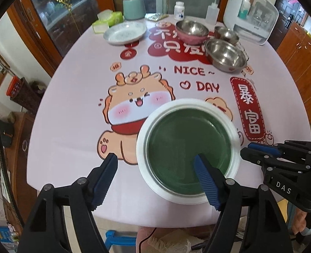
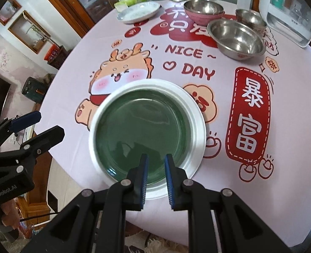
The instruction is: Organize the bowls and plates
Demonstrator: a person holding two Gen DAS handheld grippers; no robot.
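A dark green plate (image 1: 187, 145) (image 2: 142, 122) lies inside a larger white plate (image 1: 142, 162) (image 2: 197, 130) near the table's front edge. My left gripper (image 1: 155, 157) (image 2: 50, 123) hangs open above the stack. One finger is over the green plate, the other over the cloth to its left, and nothing is between them. My right gripper (image 2: 156, 158) (image 1: 245, 151) hovers over the stack's near rim with only a narrow gap between its pads, holding nothing. At the back stand a patterned white plate (image 1: 125, 32), a pink-sided steel bowl (image 1: 192, 31), a large steel bowl (image 1: 226, 54) and a small steel bowl (image 1: 226, 34).
The round table wears a pink cartoon-printed cloth (image 1: 81, 105). Along its far edge stand a green canister (image 1: 133, 6), tissue packs (image 1: 110, 18), a pill bottle (image 1: 179, 10), a squeeze bottle (image 1: 212, 12) and a white appliance (image 1: 250, 14). Wooden cabinets ring the table.
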